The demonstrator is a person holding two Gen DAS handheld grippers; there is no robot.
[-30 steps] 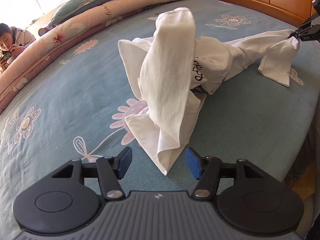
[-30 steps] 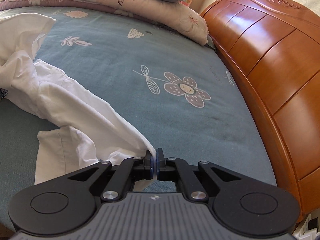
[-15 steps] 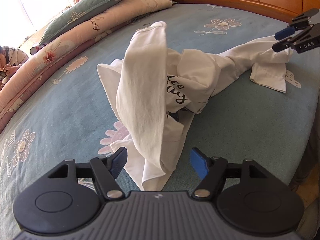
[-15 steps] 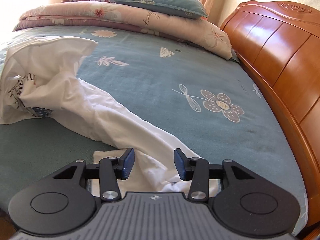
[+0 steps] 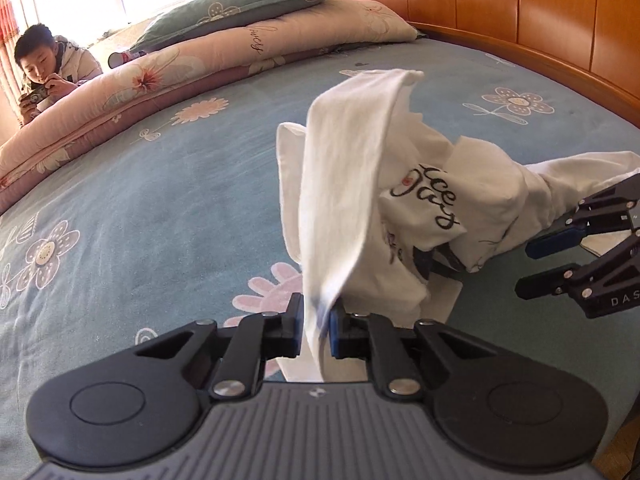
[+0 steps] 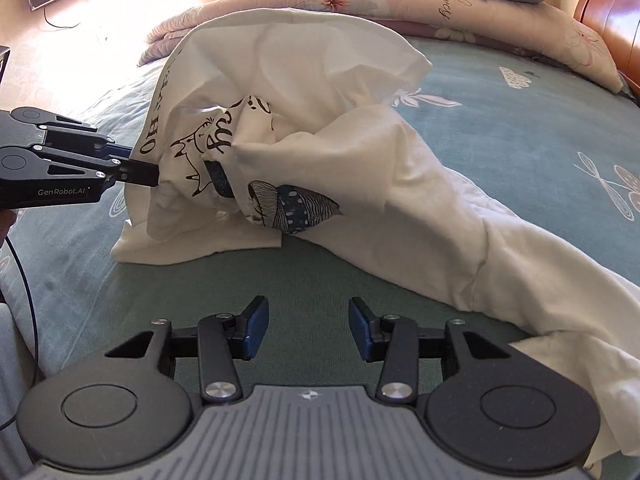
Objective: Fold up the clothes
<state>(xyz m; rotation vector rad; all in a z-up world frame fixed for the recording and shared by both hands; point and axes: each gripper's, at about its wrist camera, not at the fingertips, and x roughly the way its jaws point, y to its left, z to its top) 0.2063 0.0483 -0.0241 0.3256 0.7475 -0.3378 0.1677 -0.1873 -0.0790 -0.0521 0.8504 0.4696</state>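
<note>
Jaws: left gripper (image 5: 316,330) closing on white shirt (image 5: 352,184) hem; right gripper (image 6: 305,330) spread, empty; should pinch opposite edge.

Both tools share one build: the left gripper (image 5: 316,330) and right gripper (image 6: 308,330) have matte black linkage arms, silver pivot screws, blue finger pads and a ribbed grey body. White lettering marks their sides, "GenRobot.AI" on the left. A thin black cable (image 6: 24,300) trails below it.
</note>
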